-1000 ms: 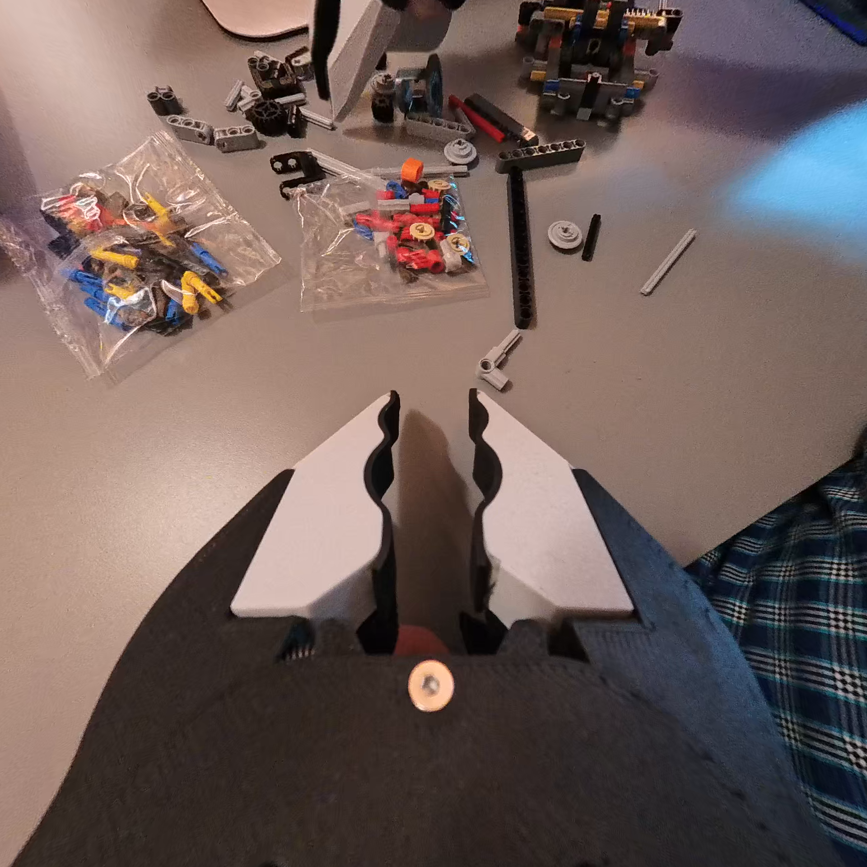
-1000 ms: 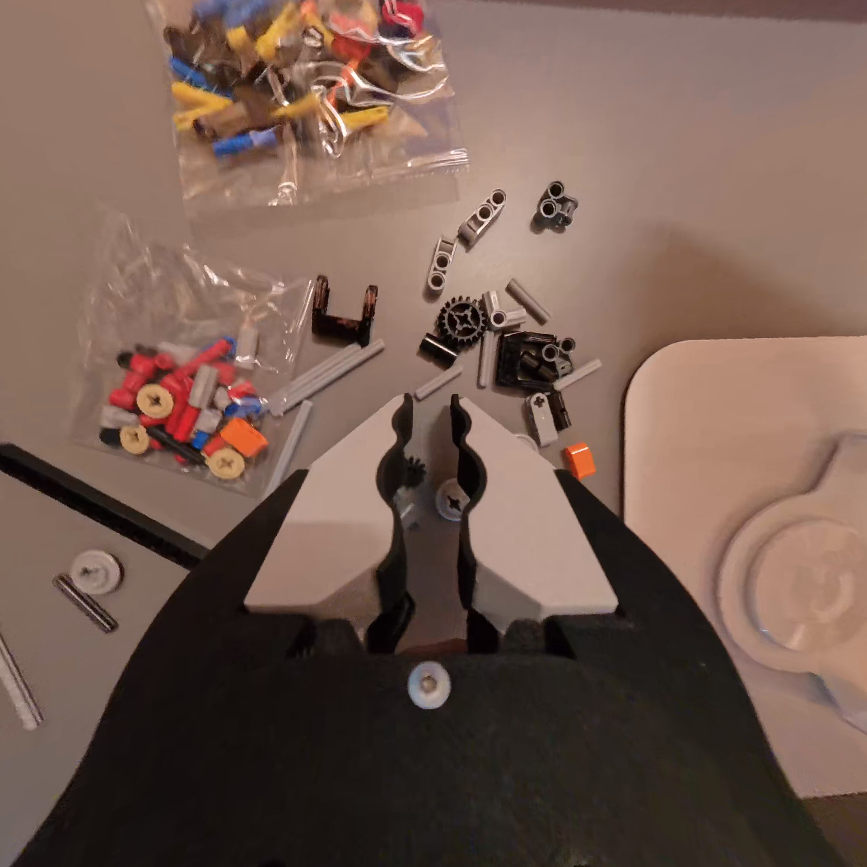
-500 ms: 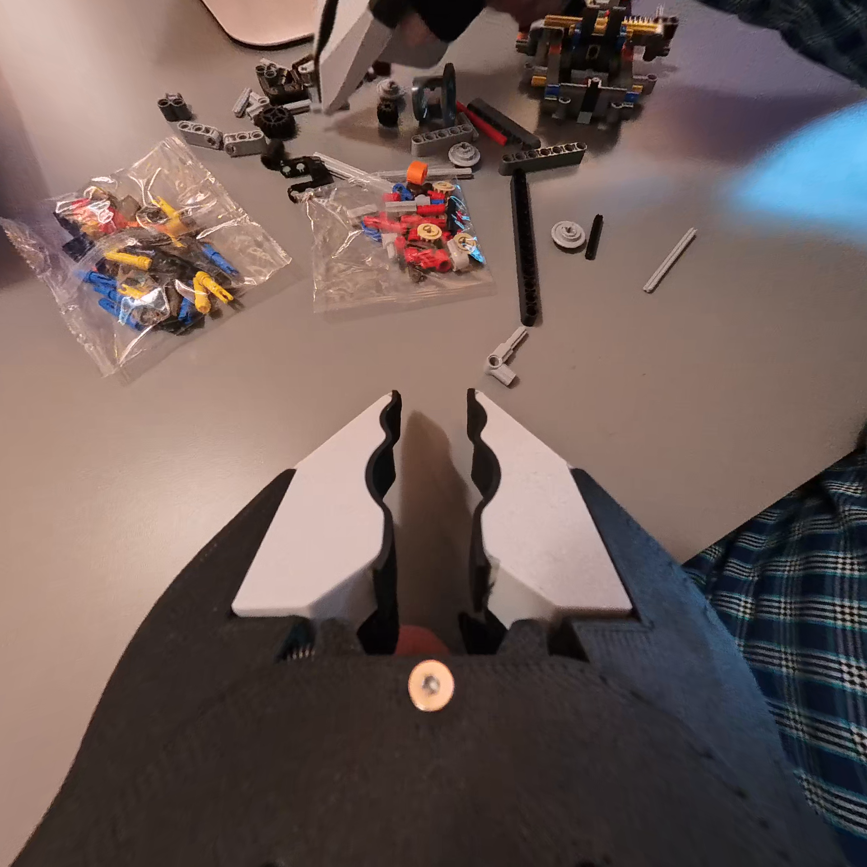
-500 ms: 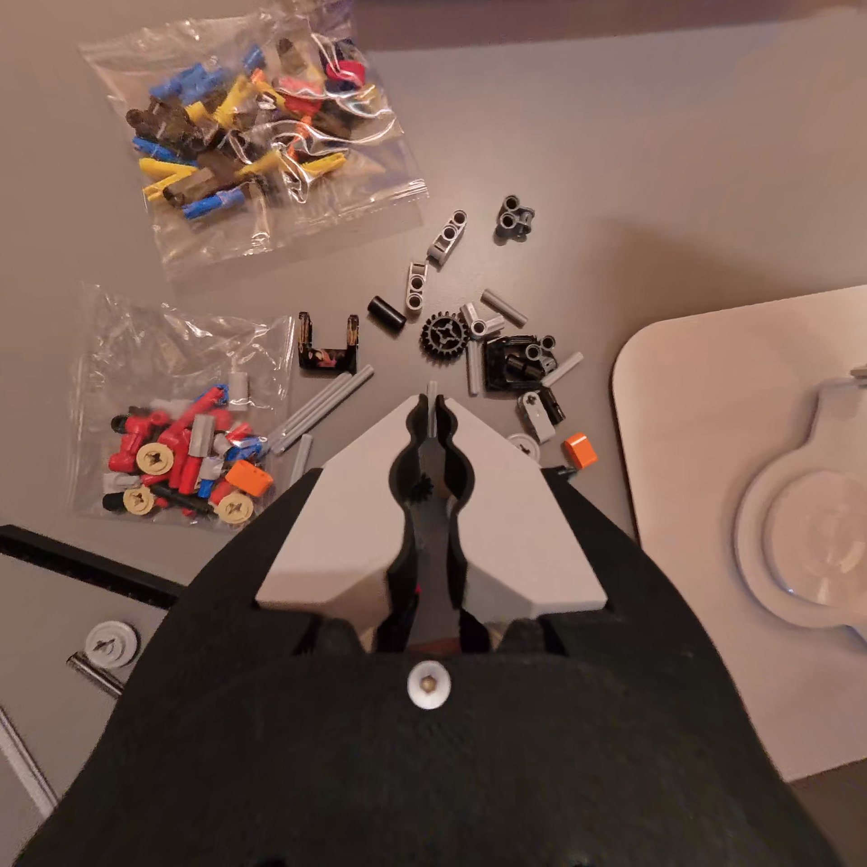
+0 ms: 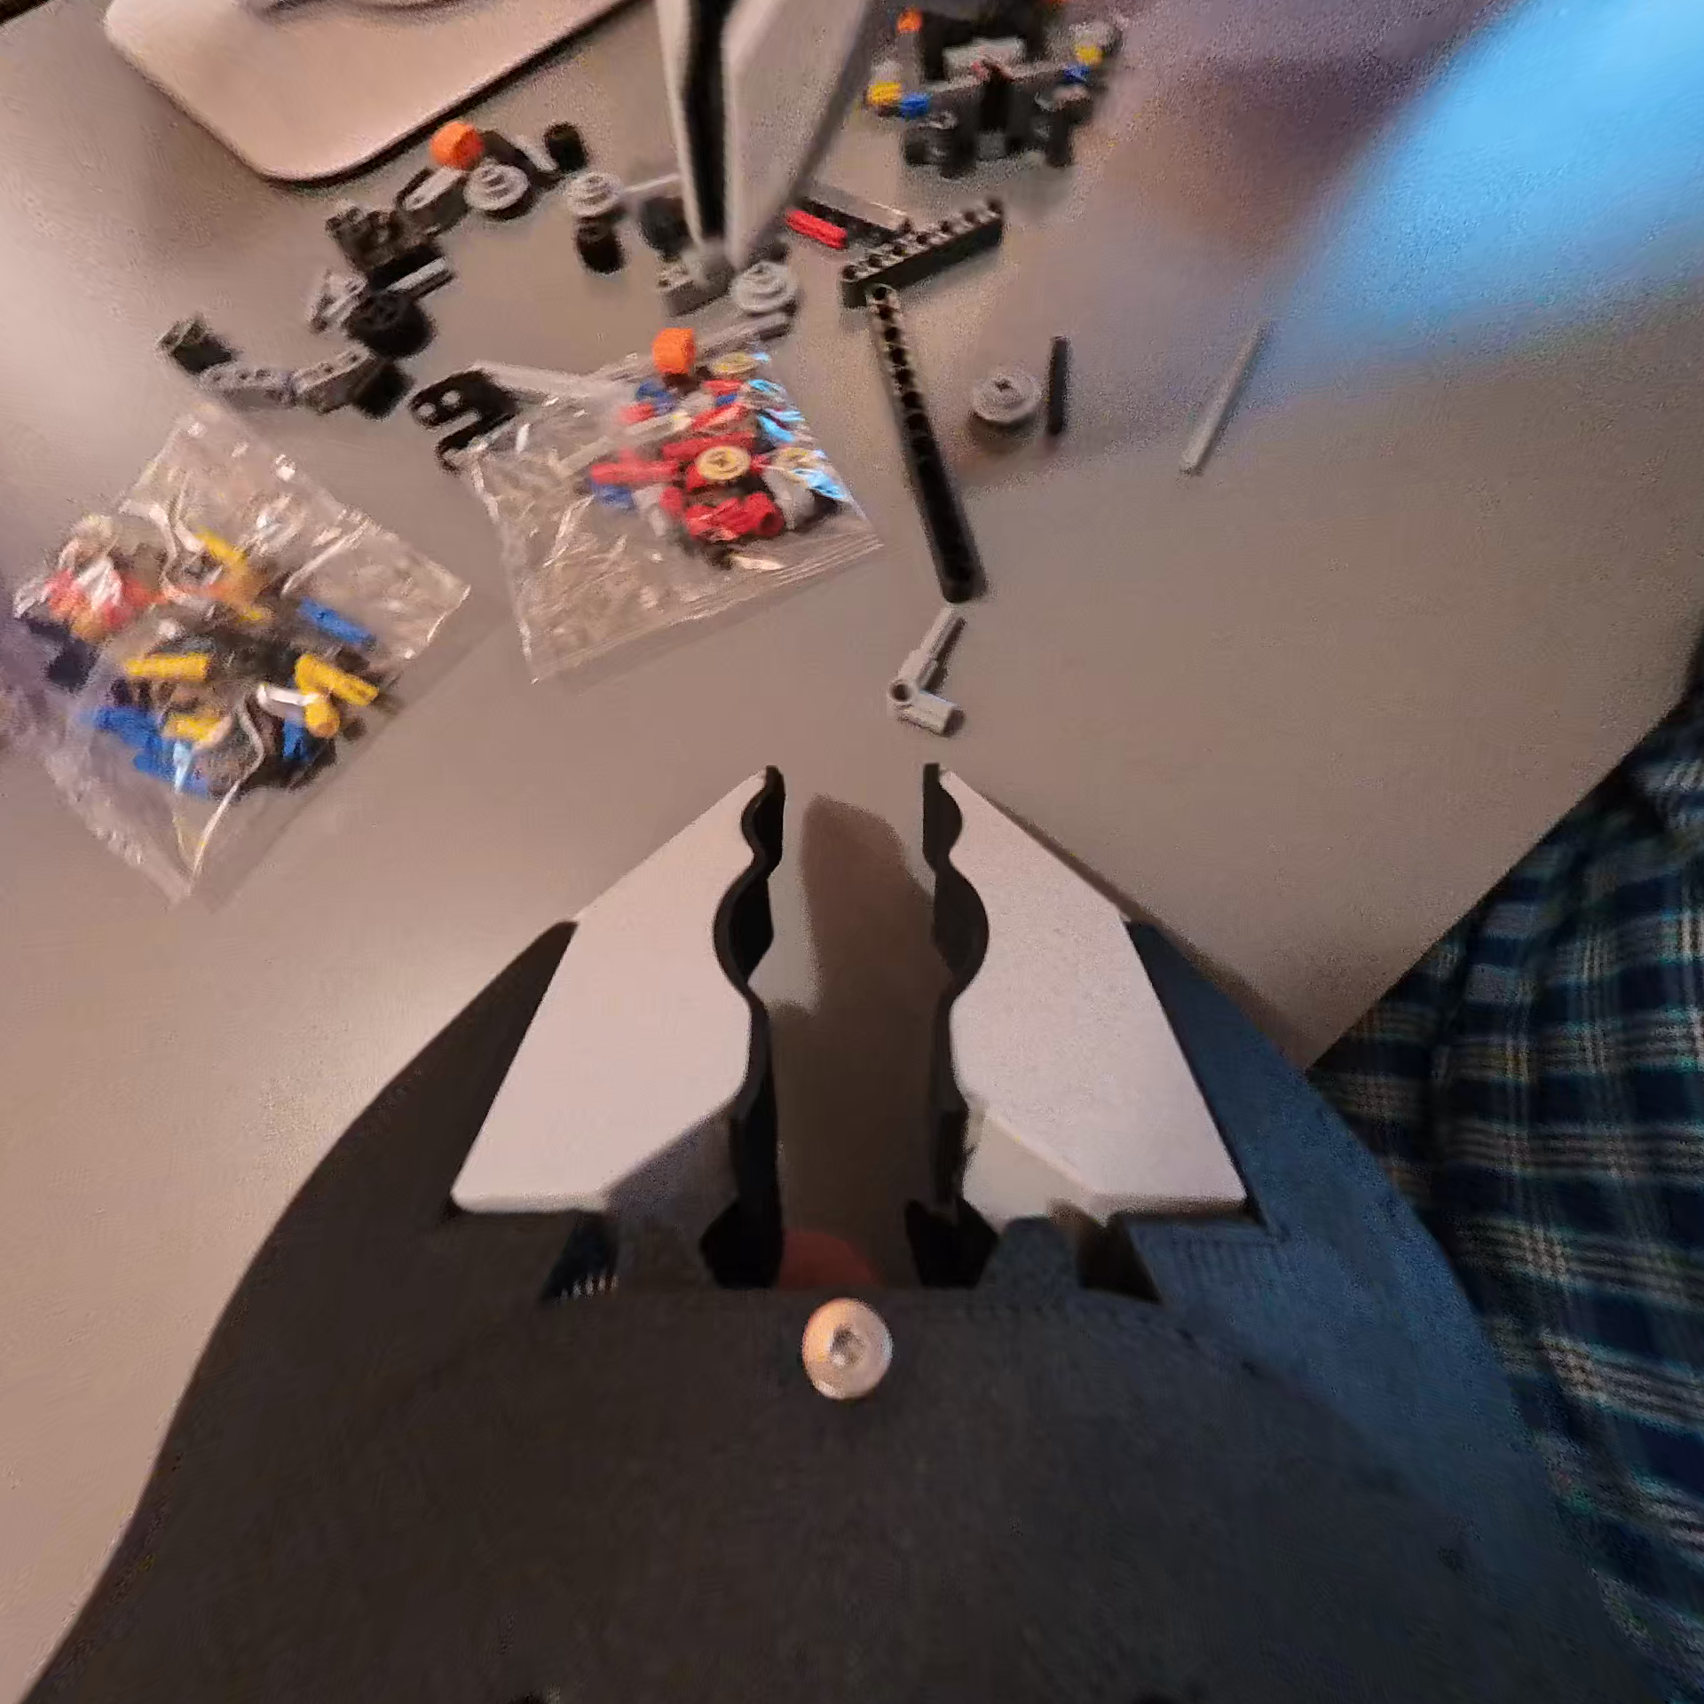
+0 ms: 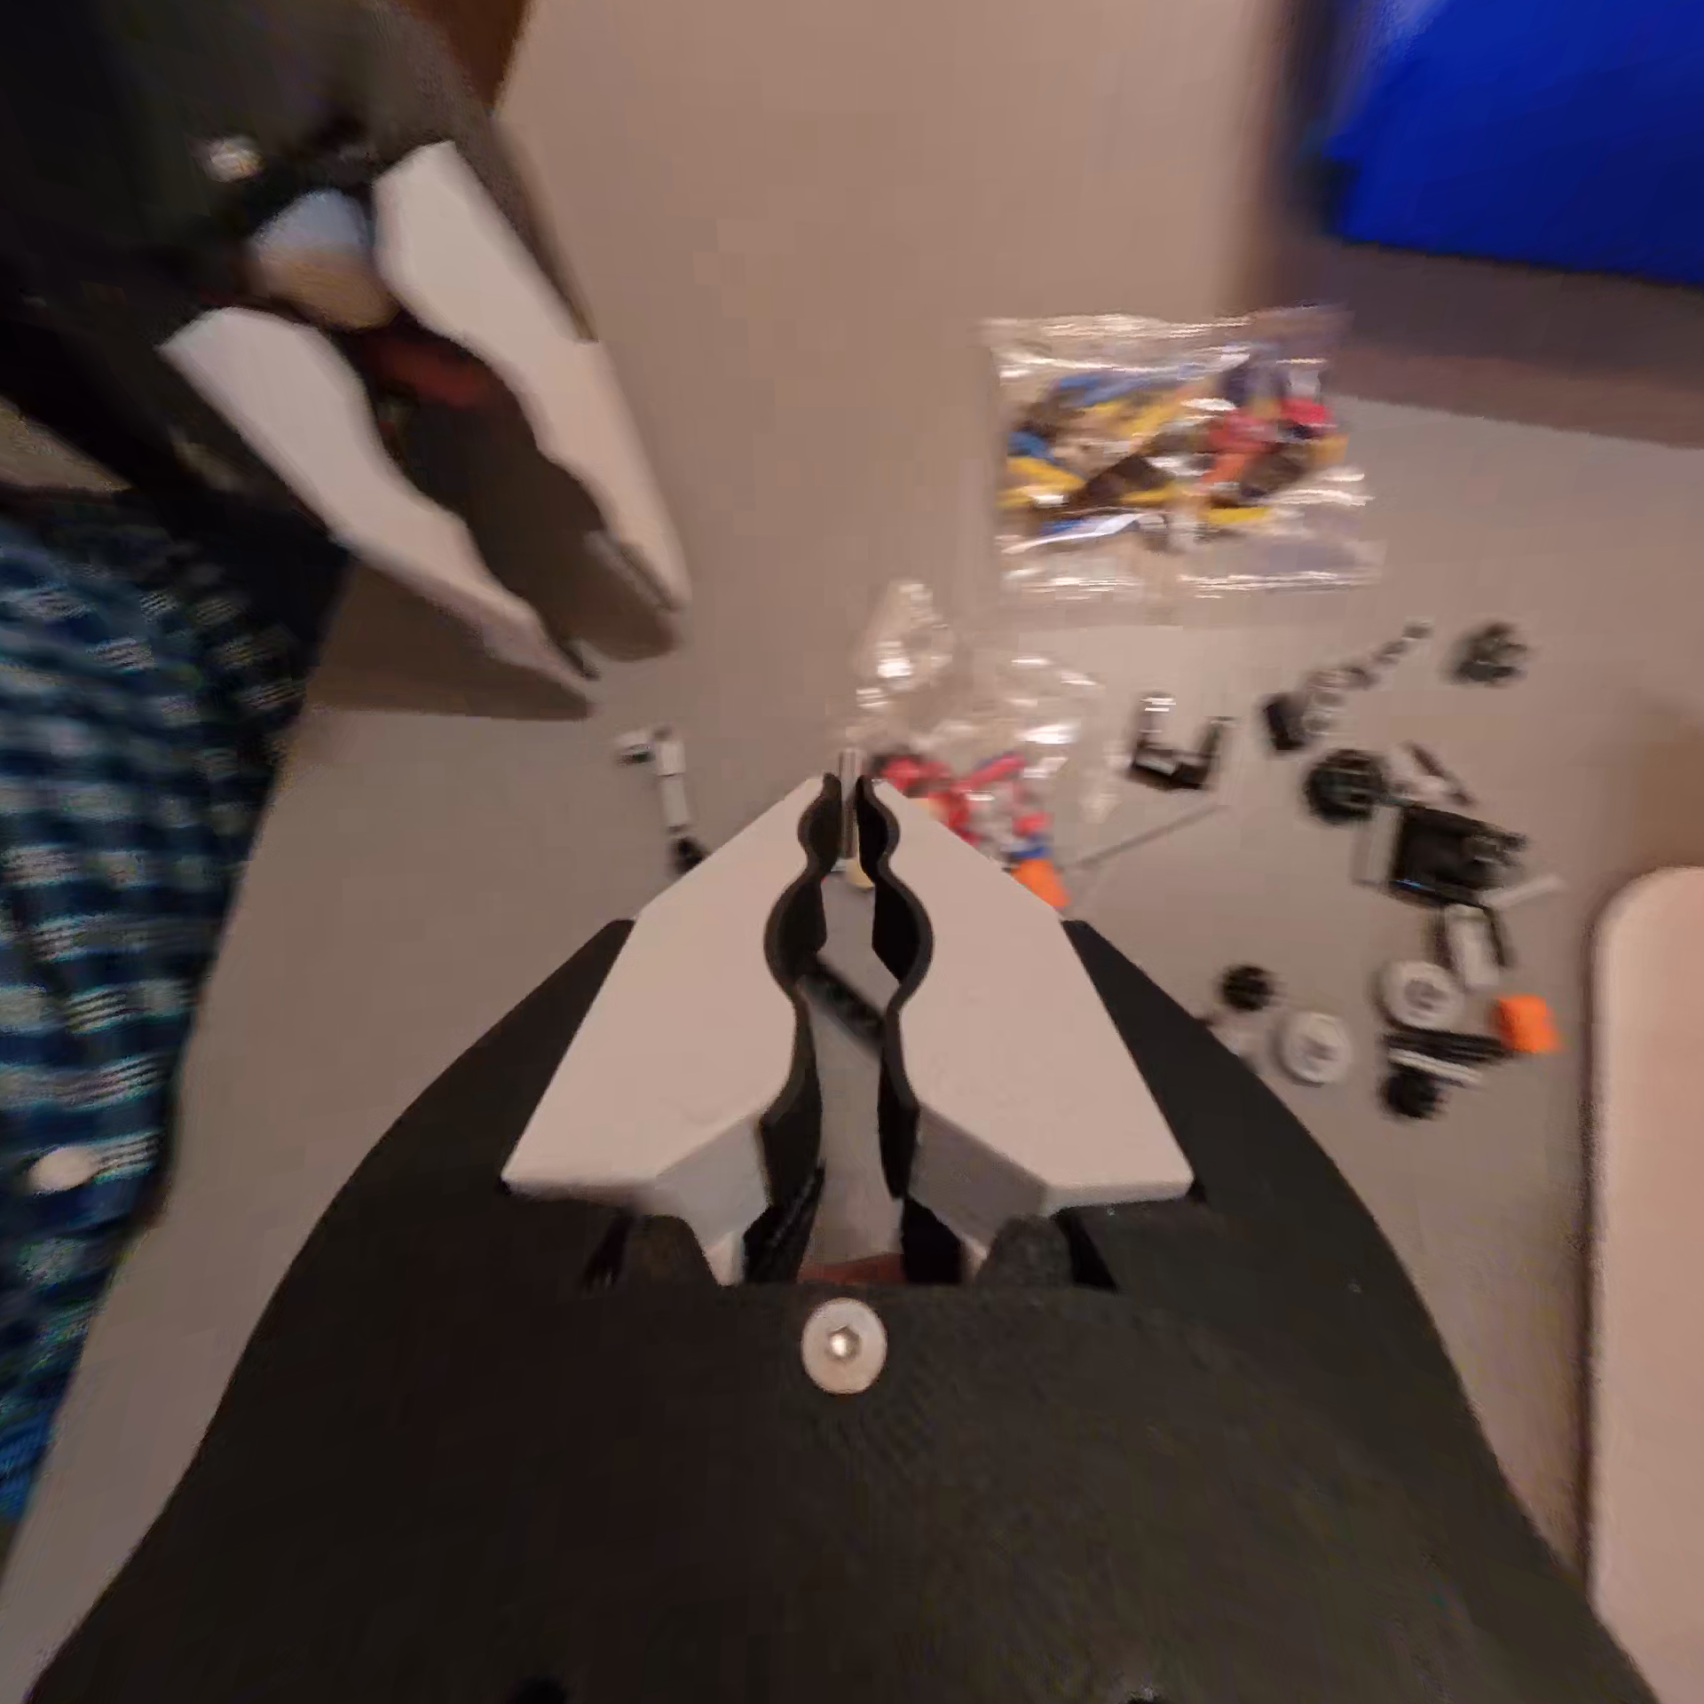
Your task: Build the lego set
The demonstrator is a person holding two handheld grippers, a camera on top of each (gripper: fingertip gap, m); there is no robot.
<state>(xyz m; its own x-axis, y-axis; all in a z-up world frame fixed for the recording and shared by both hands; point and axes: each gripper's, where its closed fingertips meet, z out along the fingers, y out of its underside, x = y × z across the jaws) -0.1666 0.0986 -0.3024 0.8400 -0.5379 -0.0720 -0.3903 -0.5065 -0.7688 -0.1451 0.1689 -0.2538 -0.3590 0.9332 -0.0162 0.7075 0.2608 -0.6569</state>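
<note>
My left gripper (image 5: 853, 784) is open and empty, low over the grey table (image 5: 1199, 701). A small grey connector (image 5: 927, 678) lies just ahead of its tips, with a long black beam (image 5: 917, 443) beyond. My right gripper (image 6: 844, 791) is shut on a thin grey axle (image 6: 846, 816) that sticks out past its tips, held above the table. The right wrist view is blurred. It shows the left gripper (image 6: 632, 632) at upper left. The right gripper (image 5: 724, 244) shows at the top of the left wrist view, beside the part-built model (image 5: 987, 92).
Two clear bags of parts lie on the table, one mostly red (image 5: 682, 479) and one yellow and blue (image 5: 212, 627). Loose black and grey parts (image 6: 1429, 830) lie scattered near a white pad (image 6: 1650, 1199). A plaid sleeve (image 5: 1521, 1153) is at the right. Across from one pair of fingers to the other is roughly 10 cm.
My right gripper has shut on the thin grey axle, lifted it from the loose parts and swung left toward the left gripper. The left gripper has stayed open and shifted only slightly.
</note>
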